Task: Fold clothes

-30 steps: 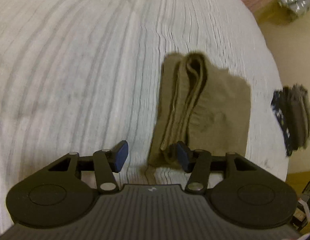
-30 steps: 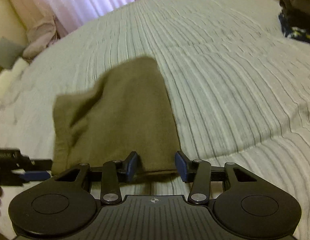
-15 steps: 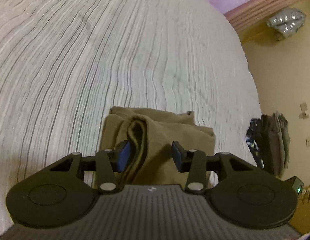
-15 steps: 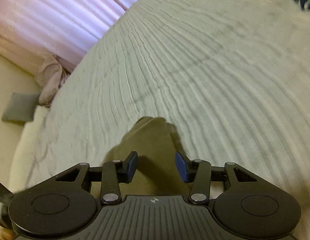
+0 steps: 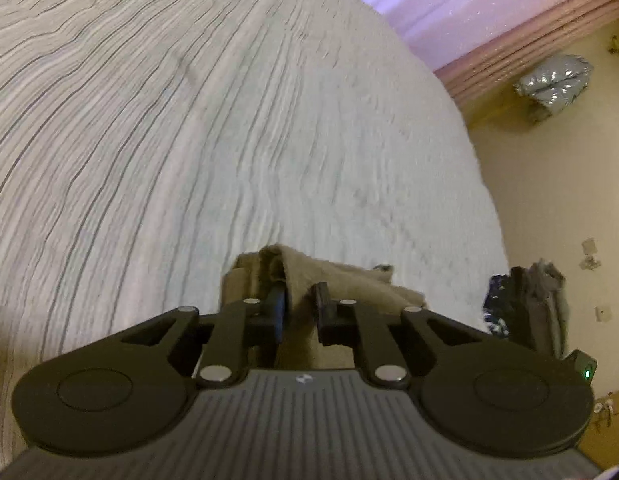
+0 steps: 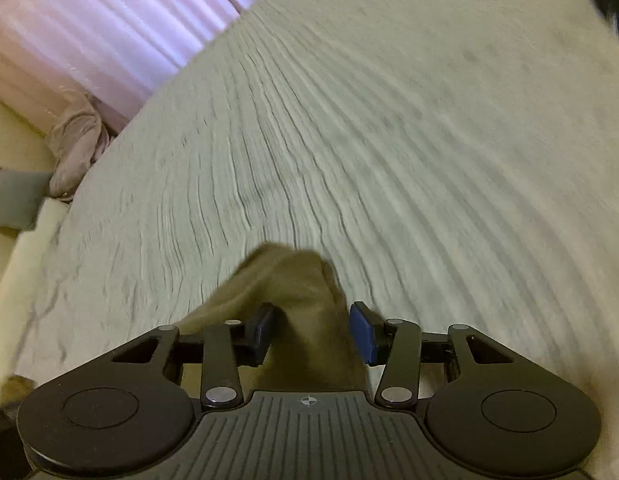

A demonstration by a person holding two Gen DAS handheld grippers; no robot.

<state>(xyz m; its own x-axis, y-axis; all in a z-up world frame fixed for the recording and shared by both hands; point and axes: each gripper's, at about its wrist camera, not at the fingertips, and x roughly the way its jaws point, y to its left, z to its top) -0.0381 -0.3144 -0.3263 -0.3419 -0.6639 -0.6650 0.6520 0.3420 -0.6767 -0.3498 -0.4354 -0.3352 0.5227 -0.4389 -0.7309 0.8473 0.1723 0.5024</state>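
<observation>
While the left gripper [image 5: 299,300] pinches the folded olive-brown cloth garment [image 5: 341,280], the right gripper [image 6: 311,330] straddles it [image 6: 305,300], jaws apart.

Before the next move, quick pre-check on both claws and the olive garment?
1. Left claw on the olive garment: fingers close in on a raised fold with a narrow gap; firm pinch cannot tell.
2. Right claw grip: not ok, jaws wide, cloth between them but not pinched.
3. Garment supported by the striped bedspread: ok.
4. Bedspread ahead free of other items: ok in both views.
5. Folded stack at the bed edge apart from the garment: ok.
6. Image sharpness: not ok, both views motion-blurred.
</observation>
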